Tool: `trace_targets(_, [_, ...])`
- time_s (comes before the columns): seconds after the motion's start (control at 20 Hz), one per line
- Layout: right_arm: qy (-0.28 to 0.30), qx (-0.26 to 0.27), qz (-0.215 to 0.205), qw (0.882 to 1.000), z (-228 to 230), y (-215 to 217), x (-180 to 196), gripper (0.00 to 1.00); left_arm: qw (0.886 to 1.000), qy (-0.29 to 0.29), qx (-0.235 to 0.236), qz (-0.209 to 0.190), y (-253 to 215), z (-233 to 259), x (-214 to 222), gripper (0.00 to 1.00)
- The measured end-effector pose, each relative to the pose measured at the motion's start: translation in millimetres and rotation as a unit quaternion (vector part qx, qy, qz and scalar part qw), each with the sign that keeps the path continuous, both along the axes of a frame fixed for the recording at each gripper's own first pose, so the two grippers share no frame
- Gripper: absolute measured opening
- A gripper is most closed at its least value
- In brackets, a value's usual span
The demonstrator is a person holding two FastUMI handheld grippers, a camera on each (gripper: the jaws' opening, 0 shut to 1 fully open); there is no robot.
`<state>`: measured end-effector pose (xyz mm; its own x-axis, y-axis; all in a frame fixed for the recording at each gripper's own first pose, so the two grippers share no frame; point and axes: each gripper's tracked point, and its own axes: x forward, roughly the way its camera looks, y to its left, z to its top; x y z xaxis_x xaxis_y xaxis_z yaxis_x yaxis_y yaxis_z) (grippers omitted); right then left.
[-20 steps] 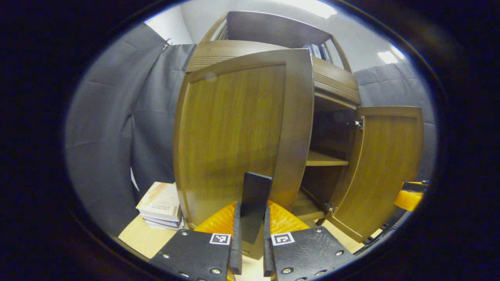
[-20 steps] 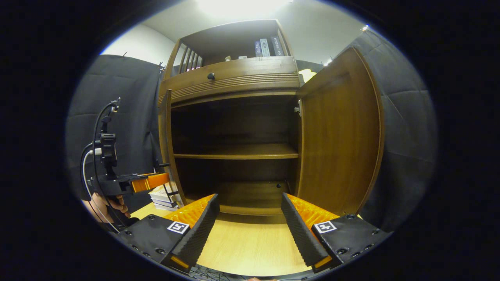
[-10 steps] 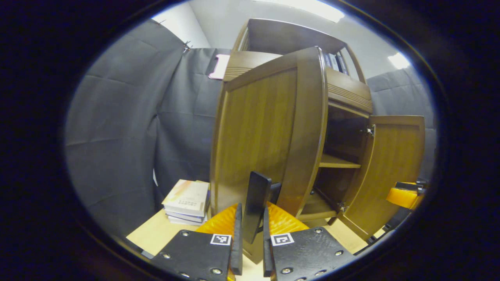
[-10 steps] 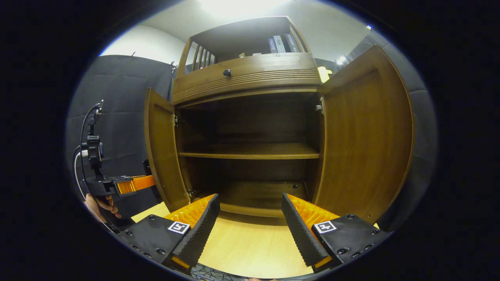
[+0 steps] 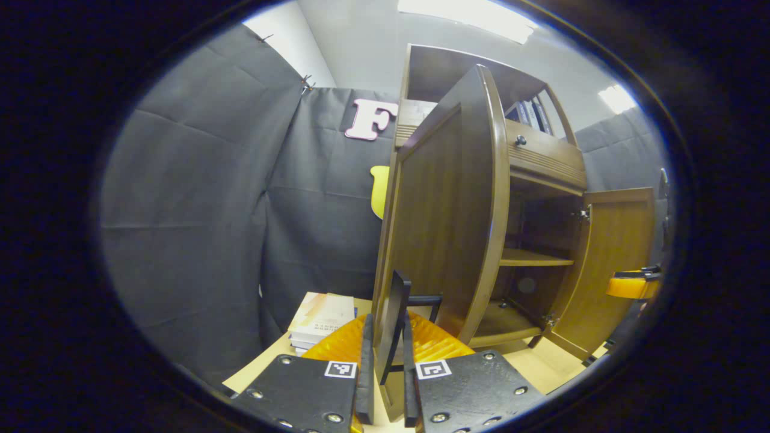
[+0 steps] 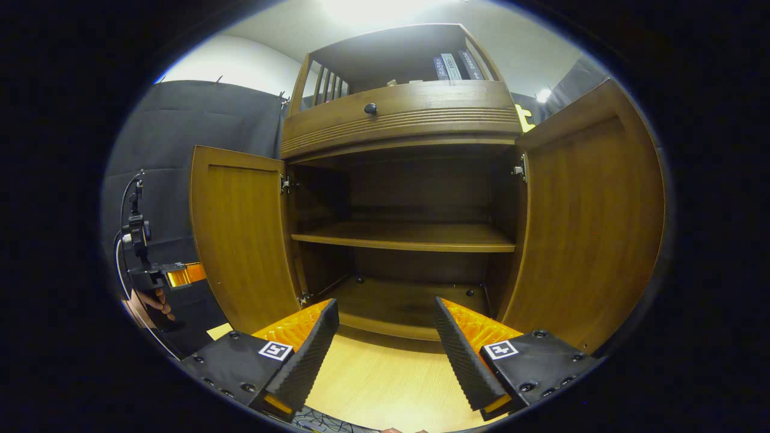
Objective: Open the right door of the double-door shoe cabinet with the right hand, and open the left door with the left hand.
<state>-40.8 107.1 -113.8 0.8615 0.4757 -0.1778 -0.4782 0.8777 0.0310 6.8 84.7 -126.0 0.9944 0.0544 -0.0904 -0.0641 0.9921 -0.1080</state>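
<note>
Swung wider than before, the left door (image 6: 240,240) is held by its handle (image 5: 394,319) in the closed left hand-held gripper (image 5: 385,385); the right hand-held gripper (image 6: 385,355) is open, empty; both doors judged open.

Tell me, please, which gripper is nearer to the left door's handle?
Left. The left gripper is closed on the handle of the left door; the right gripper hangs open before the cabinet's middle, apart from it.

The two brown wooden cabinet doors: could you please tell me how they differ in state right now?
The left brown wooden door has its dark handle clamped by the left gripper; the right brown wooden door is untouched, with the right gripper open in front of the cabinet. Both doors stand swung wide open.
</note>
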Motion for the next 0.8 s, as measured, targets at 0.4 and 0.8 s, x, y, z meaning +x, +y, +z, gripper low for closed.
trace_targets(0.4, [0.004, -0.003, -0.012, 1.000, 4.4, 4.9, 21.0, 0.96, 0.999, 0.001, 0.025, -0.022, 42.8, 0.9, 3.3, 0.20])
trace_targets(0.8, [0.000, -0.001, -0.021, 1.000, 11.2, 1.8, 27.6, 0.96, 0.999, 0.006, 0.048, -0.017, 45.8, 2.1, 1.8, 0.07])
